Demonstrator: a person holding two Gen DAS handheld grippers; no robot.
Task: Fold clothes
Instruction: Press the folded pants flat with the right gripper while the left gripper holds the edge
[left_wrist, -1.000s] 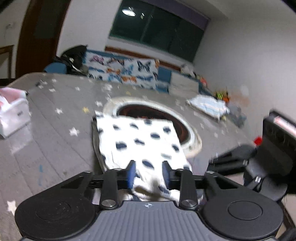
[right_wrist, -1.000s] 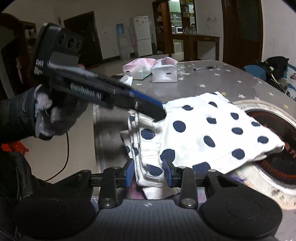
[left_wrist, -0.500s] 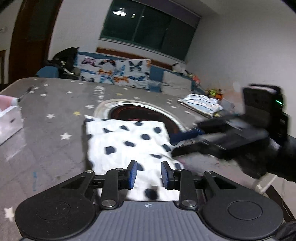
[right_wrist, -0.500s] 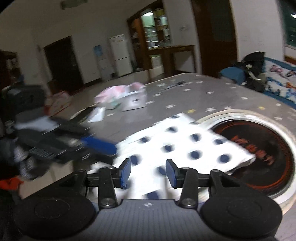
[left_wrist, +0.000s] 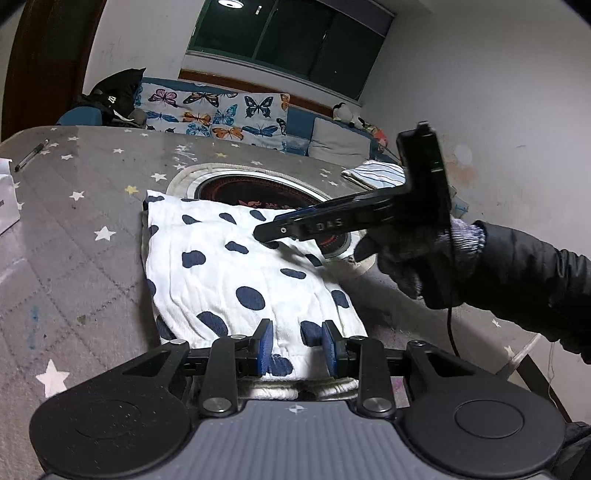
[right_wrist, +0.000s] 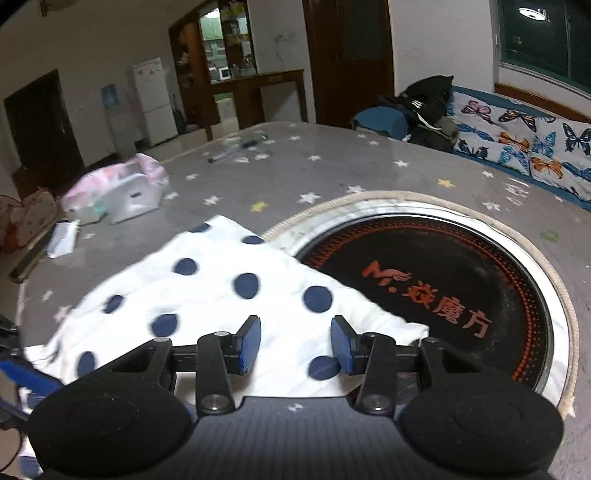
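Your right gripper has let go, swung over the spotted cloth, jaws parted, empty. Left gripper narrow, straddling the near hem; pinch unclear. Cloth folded on table, overlapping the hotplate.

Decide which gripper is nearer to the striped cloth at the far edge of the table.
Right. The right gripper hangs above the spotted cloth, just short of the striped cloth. The left gripper is at the spotted cloth's near edge.
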